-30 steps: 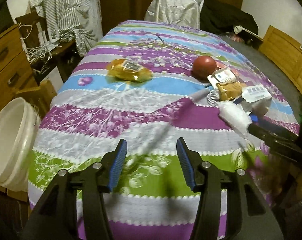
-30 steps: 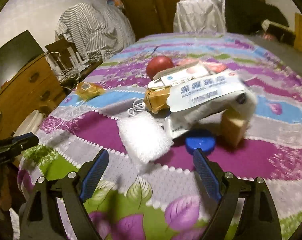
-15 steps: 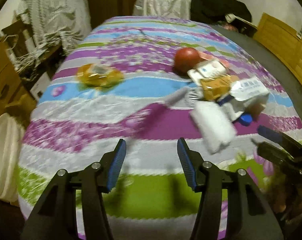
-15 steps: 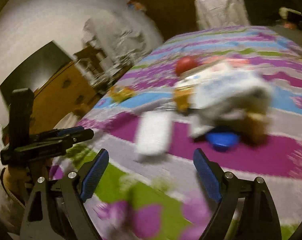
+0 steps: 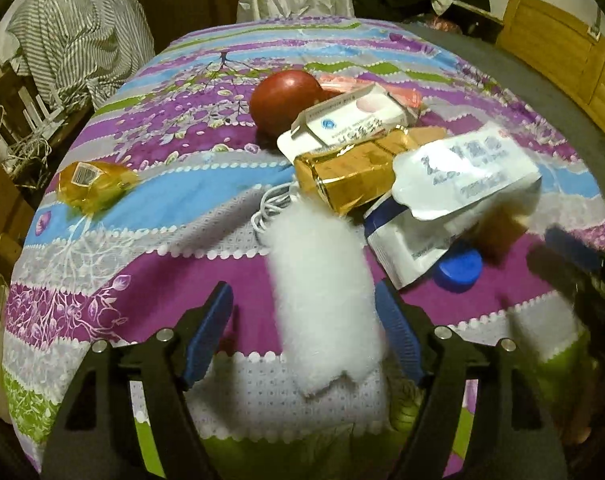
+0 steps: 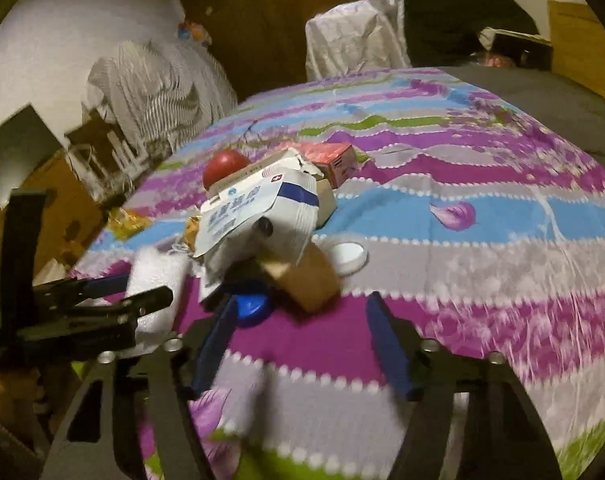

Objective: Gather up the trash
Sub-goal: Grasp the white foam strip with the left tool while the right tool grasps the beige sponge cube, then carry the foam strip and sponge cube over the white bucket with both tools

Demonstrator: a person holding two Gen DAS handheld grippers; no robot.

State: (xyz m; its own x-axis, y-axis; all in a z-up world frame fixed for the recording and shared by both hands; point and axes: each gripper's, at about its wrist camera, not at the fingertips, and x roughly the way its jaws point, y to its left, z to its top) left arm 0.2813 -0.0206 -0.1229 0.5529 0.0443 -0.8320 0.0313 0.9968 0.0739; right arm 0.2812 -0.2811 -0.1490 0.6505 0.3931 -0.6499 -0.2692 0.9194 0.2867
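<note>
Trash lies heaped mid-bed on the striped bedspread (image 5: 174, 208). Left tongs (image 5: 306, 336) straddle the white foam sheet (image 5: 322, 300), jaws opening, pads not yet pressing it. Right tongs (image 6: 302, 344), empty, are closing near the brown cardboard piece (image 6: 314, 280), likely its target.

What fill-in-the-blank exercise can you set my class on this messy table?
1. The white foam sheet lies between the fingers of the ____ tool.
2. The bottle cap by the packets is ____ in colour.
3. The round fruit behind the boxes is ____.

Missing words: left; blue; red
</note>
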